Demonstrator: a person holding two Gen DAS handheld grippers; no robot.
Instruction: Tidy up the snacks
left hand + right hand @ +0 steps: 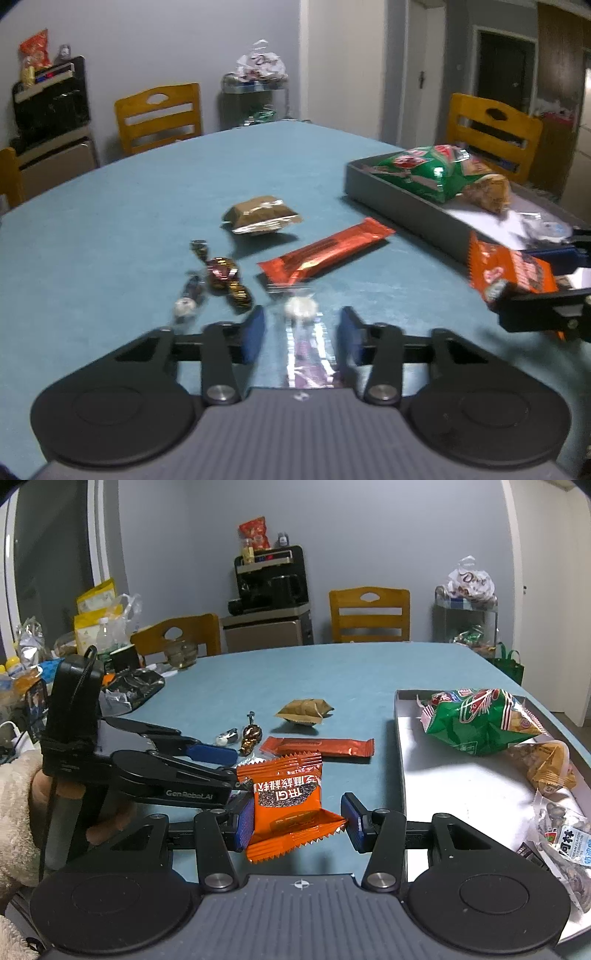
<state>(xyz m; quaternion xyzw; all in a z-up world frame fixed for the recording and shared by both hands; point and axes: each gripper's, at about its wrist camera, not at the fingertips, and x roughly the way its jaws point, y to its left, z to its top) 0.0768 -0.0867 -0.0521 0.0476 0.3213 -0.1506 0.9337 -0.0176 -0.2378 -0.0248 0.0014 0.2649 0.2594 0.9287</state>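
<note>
Right claw (297, 821) clenched on the orange packet (286, 805), held above the table (369, 672) just left of the tray (400, 775). Left claw (301, 334) released, straddling a clear-wrapped candy (301, 308) (blurred). Risk: packet is pinched by its crumpled edges, so it could slip before clearing the tray wall.

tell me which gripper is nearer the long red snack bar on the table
Left. The left gripper hovers just short of the red snack bar; the right gripper, holding an orange packet, is further back, beside the tray.
</note>
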